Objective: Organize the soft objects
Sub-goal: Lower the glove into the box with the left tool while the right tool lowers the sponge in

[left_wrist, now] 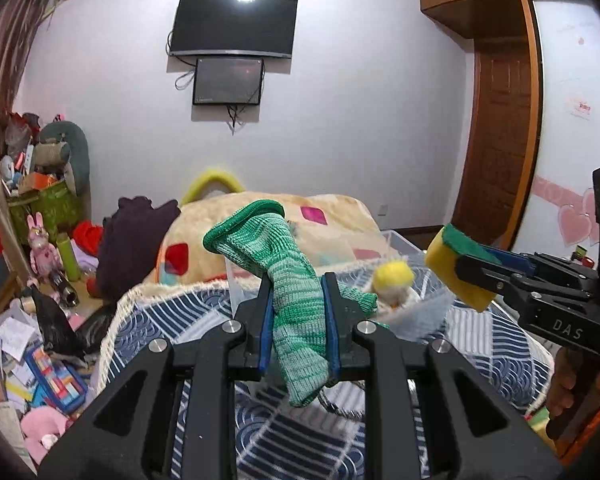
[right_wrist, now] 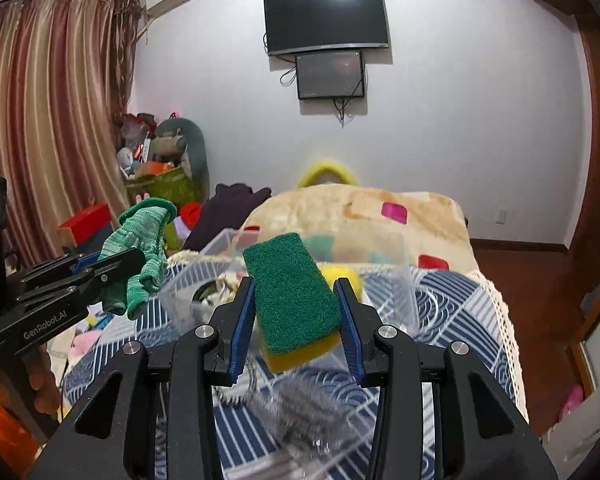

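Black jaws with blue pads fill the foreground of both wrist views. On the left gripper [left_wrist: 296, 320] they pinch a green knit glove [left_wrist: 288, 280] at mid-length, cuff flopping upward and fingers dangling below; on the right gripper [right_wrist: 296, 320] they squeeze a yellow sponge with a green scouring face [right_wrist: 294, 304], held tilted. Both items hang in the air above a bed covered by a blue-and-white patterned quilt [right_wrist: 452, 320], just short of a clear plastic bin [right_wrist: 204, 276] that already holds a yellow fuzzy item [left_wrist: 392, 276]. A steel-wire scourer [right_wrist: 300, 400], blurred, appears to lie on the quilt below the sponge. From here, the limp glove seems likeliest to cause trouble: released too soon, its hanging end could catch the bin's rim and drape outside. The compressed sponge may spring sideways on release, and the two grippers, near each other, could collide over the opening.
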Demonstrator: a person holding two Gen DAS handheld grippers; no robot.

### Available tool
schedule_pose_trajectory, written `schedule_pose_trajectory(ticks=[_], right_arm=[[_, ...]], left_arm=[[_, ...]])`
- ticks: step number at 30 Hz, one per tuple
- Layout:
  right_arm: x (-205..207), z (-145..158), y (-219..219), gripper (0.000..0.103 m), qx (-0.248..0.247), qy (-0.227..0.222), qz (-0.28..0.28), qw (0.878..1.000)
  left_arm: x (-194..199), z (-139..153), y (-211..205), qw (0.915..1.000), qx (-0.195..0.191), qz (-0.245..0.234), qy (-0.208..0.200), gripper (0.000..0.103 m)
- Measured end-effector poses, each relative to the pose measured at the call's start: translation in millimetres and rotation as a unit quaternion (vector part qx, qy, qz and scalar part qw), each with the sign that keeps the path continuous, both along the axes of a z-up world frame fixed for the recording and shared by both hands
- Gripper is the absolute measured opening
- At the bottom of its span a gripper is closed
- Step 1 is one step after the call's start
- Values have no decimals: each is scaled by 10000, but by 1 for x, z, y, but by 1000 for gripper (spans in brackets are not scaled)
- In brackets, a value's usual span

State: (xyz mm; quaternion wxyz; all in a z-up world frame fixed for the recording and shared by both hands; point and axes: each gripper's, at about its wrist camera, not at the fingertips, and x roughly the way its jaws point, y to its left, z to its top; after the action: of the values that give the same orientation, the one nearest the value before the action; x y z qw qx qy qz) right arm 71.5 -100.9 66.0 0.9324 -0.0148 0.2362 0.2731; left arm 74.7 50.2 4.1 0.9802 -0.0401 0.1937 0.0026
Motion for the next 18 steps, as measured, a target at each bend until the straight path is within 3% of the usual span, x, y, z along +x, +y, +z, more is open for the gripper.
schedule_pose_trajectory(ticks=[7, 18], right_arm=[[21, 3, 17, 36, -68, -56, 8, 10000], [48, -14, 45, 36, -486, 140, 56, 9987]], left_arm=[[29, -5, -2, 9998, 164, 97, 54, 22], [86, -35, 11, 9968, -223, 34, 764, 22]])
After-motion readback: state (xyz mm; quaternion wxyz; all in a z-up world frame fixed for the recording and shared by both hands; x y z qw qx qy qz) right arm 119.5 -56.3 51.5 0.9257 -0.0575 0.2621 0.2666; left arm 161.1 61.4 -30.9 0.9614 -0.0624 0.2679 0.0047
